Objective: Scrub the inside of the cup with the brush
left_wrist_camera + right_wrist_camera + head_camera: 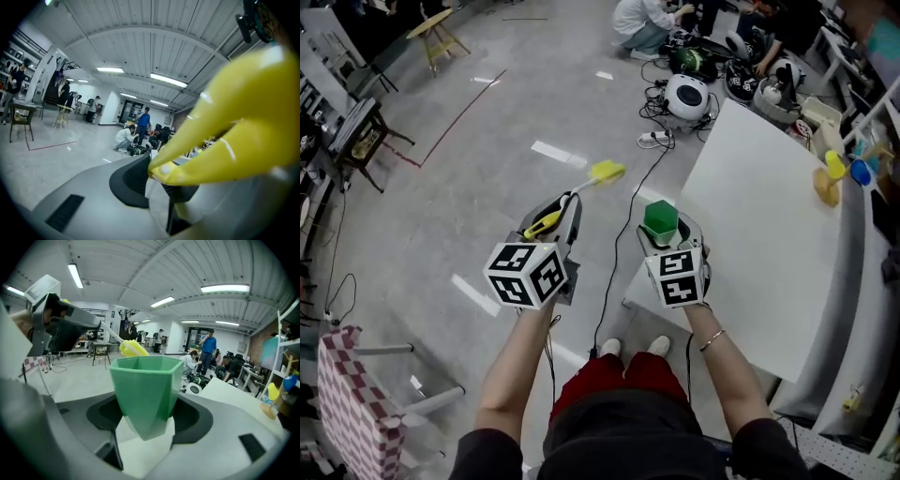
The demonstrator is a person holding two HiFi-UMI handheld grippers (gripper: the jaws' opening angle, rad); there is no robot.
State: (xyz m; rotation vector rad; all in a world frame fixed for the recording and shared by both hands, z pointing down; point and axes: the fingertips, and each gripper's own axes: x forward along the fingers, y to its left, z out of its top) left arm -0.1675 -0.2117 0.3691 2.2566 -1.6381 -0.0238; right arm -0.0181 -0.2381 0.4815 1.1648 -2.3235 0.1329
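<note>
Room was bright, light came from long ceiling lamps (225, 288), white shiny patches lay on the grey floor (551, 151), shadows were soft, both gripper views bent round with black corners (like a fishbowl), the close yellow brush (234, 126) looked blurry.

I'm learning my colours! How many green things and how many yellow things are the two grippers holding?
Green: 1, the cup in the right gripper.
Yellow: 1, the brush in the left gripper.
Total: 2.
</note>
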